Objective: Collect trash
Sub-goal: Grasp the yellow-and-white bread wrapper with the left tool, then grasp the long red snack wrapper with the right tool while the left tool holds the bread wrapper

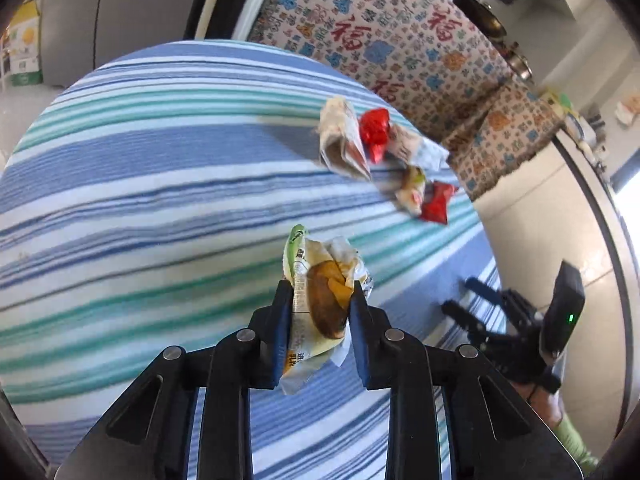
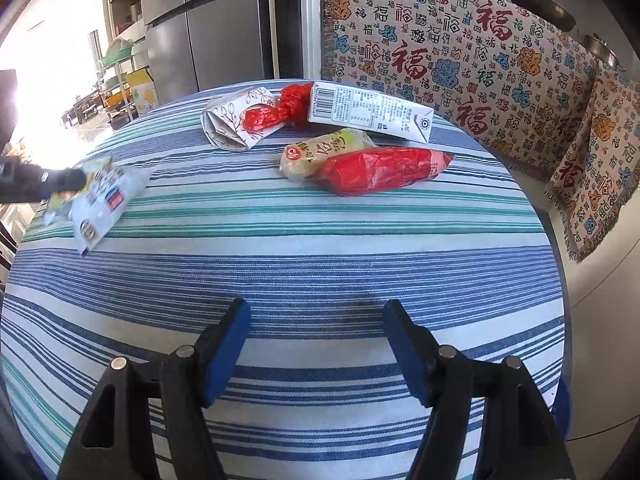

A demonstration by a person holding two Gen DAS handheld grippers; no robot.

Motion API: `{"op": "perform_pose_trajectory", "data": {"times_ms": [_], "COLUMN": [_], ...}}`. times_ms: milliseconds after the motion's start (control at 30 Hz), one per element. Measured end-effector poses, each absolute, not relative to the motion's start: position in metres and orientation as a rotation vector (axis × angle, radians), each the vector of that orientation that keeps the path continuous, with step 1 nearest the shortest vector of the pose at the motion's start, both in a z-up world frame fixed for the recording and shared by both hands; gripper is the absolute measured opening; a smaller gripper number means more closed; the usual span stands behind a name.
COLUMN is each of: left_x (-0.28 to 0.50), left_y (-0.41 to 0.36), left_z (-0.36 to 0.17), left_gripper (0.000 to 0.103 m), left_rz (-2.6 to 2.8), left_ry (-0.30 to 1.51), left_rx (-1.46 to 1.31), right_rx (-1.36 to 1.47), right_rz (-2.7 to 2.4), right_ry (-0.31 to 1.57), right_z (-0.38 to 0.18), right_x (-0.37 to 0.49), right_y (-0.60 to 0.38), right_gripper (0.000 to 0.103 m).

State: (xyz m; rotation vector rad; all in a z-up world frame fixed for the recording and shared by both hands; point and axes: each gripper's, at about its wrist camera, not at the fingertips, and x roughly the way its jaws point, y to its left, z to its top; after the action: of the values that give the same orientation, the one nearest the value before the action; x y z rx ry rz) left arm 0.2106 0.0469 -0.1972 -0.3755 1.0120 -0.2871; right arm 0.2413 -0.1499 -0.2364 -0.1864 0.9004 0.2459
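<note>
My left gripper [image 1: 319, 292] is shut on a crumpled snack wrapper [image 1: 320, 280] and holds it above the striped tablecloth [image 1: 140, 200]. The same wrapper [image 2: 100, 200] shows at the left of the right wrist view. My right gripper [image 2: 316, 312] is open and empty over the near part of the table; it also shows in the left wrist view [image 1: 468, 296]. A pile of trash lies at the far side: a folded paper wrapper [image 2: 232, 124], a red plastic bag [image 2: 280, 112], a white carton [image 2: 372, 112], a pale snack packet [image 2: 316, 152] and a red packet [image 2: 380, 170].
A patterned cloth [image 2: 460, 60] covers furniture behind the table, with pans [image 2: 540, 4] on top. A steel fridge [image 2: 208, 32] stands at the back left. Shelves [image 2: 116, 80] stand further left. The table edge [image 2: 560, 280] drops off on the right.
</note>
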Motion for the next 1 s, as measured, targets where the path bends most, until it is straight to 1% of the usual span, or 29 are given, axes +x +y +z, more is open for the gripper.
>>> {"op": "perform_pose_trajectory", "data": {"times_ms": [33, 67, 100, 133, 167, 200, 267, 433, 567, 667, 800, 867, 967, 1000], "left_x": [0.204, 0.2, 0.197, 0.195, 0.195, 0.197, 0.2, 0.203, 0.201, 0.202, 0.202, 0.201, 0.202, 0.203], "left_y": [0.041, 0.035, 0.03, 0.027, 0.025, 0.023, 0.018, 0.003, -0.005, -0.006, -0.004, -0.005, -0.007, -0.008], "left_z": [-0.198, -0.199, -0.2, -0.199, -0.199, -0.199, -0.202, -0.217, -0.224, -0.225, -0.225, -0.225, -0.225, -0.225], "left_gripper": [0.032, 0.044, 0.062, 0.071, 0.084, 0.091, 0.095, 0.095, 0.095, 0.095, 0.096, 0.096, 0.097, 0.097], "left_rz": [-0.272, -0.257, -0.252, -0.252, -0.251, -0.254, -0.27, -0.247, -0.182, -0.161, -0.159, -0.16, -0.16, -0.158], "left_ry": [1.004, 0.988, 0.967, 0.947, 0.932, 0.922, 0.912, 0.922, 0.914, 0.915, 0.915, 0.916, 0.919, 0.922], "left_rx": [-0.34, -0.303, -0.275, -0.263, -0.264, -0.269, -0.255, -0.155, -0.045, -0.026, -0.028, -0.026, -0.017, -0.01], "right_rx": [-0.183, -0.178, -0.175, -0.172, -0.17, -0.168, -0.169, -0.132, 0.067, 0.226, 0.385, 0.389, 0.324, 0.297], "right_rz": [0.239, 0.232, 0.225, 0.219, 0.216, 0.214, 0.213, 0.207, 0.155, 0.077, 0.005, -0.035, -0.029, -0.003], "right_ry": [0.9, 0.9, 0.899, 0.897, 0.895, 0.893, 0.892, 0.902, 0.889, 0.877, 0.945, 0.987, 1.025, 1.04], "right_z": [-0.237, -0.237, -0.237, -0.237, -0.237, -0.237, -0.237, -0.234, -0.217, -0.208, -0.224, -0.236, -0.242, -0.241], "right_x": [0.241, 0.241, 0.241, 0.241, 0.241, 0.241, 0.241, 0.246, 0.274, 0.308, 0.352, 0.362, 0.365, 0.364], "right_y": [-0.152, -0.154, -0.156, -0.158, -0.159, -0.16, -0.16, -0.166, -0.188, -0.202, -0.201, -0.195, -0.186, -0.183], "right_gripper": [0.07, 0.07, 0.07, 0.07, 0.07, 0.07, 0.07, 0.07, 0.07, 0.07, 0.07, 0.063, 0.06, 0.049]}}
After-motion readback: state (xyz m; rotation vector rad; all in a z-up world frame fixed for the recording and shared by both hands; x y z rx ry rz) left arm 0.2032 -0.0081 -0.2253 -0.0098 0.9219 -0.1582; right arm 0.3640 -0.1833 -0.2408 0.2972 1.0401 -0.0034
